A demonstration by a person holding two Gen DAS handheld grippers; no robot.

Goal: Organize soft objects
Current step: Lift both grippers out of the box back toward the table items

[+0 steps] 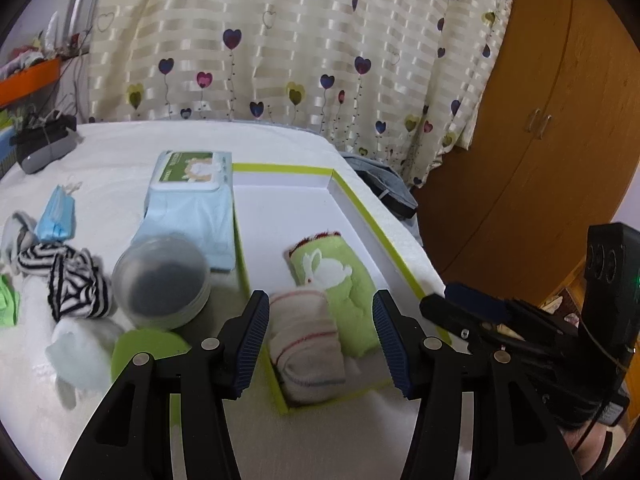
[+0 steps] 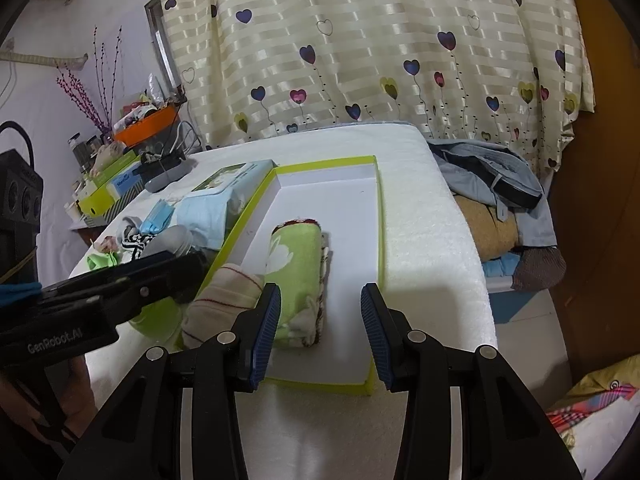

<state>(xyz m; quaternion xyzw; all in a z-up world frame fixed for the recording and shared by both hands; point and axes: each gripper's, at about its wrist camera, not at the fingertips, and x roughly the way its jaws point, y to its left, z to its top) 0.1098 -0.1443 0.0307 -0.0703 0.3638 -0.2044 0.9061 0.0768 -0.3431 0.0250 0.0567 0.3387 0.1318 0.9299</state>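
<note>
Soft objects are partly sorted: the white box (image 1: 362, 208) with the lime-green rim sits on the white-covered table (image 1: 120, 152) and already holds two rolled items, with most of its floor bare. Largest of the two is the green towel (image 1: 340, 284) with a white rabbit on it, lying lengthwise near the box's left wall; touching its near left side is the smaller striped cloth roll (image 1: 304, 340), white with thin red and blue lines, tucked into the near left corner. Judgement: roughly a third done. Left of the box, outside it, the rest waits, largest first: the blue wipes pack (image 1: 192, 208) against the box's left wall, a round lidded tub (image 1: 162, 280) (hard, likely not part of the sort), a black-and-white striped cloth (image 1: 78, 284), a pale fluffy piece (image 1: 76, 356) at the near edge, a folded blue face mask (image 1: 56, 216), and a small green scrap (image 1: 8, 304) at the far left. A flat green lid (image 1: 152, 348) lies near the tub. The left gripper (image 1: 320, 340) hangs above the near left corner of the box, jaws spread wide and empty, with the two rolls showing between them. The right gripper (image 2: 320, 336) hangs over the near end of the box, jaws likewise apart and empty, the green towel just beside its left finger (image 2: 266, 332).
</note>
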